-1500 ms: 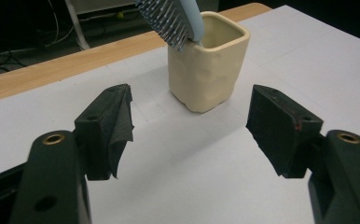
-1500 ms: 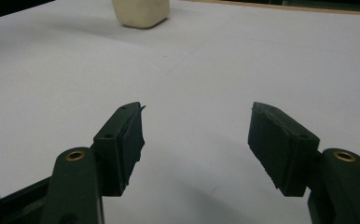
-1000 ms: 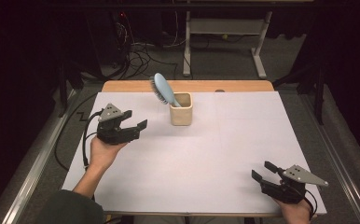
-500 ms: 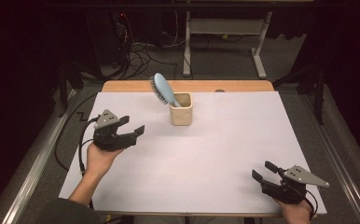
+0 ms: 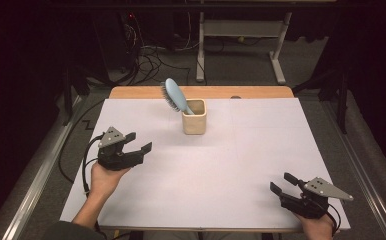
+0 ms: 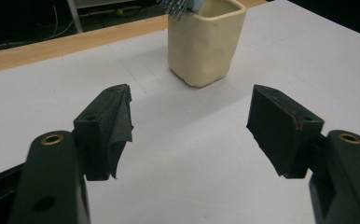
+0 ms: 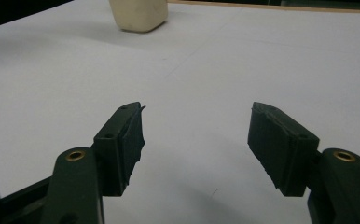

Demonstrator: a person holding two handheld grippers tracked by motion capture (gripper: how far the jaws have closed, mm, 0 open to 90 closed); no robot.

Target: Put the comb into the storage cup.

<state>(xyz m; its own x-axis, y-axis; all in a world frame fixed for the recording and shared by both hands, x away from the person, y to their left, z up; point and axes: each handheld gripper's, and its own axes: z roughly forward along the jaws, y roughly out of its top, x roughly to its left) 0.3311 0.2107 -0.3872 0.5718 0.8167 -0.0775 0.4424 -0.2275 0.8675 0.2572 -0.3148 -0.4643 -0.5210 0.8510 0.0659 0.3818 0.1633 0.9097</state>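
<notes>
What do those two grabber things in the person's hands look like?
Each is black, with two chunky jaws, brass-ringed holes and a grey three-cornered plate on top. A black cable trails from the left gripper, another from the right gripper. A dark sleeve covers the left arm.

Laboratory setting: white-covered surface (image 5: 261, 165) on a dark floor, tangled cables (image 5: 146, 55) at 11 o'clock, metal stand (image 5: 241, 35) at 12.

The hairbrush (image 5: 175, 96) has its handle hidden inside the cream cup (image 5: 194, 118), and in the left gripper view the top edge cuts it down to a few bristles (image 6: 178, 5). In the right gripper view the top edge cuts the cup (image 7: 138, 14) to its base. The person's right hand (image 5: 319, 227) runs off the bottom edge of the high view, at the surface's (image 5: 261, 165) near right corner.
</notes>
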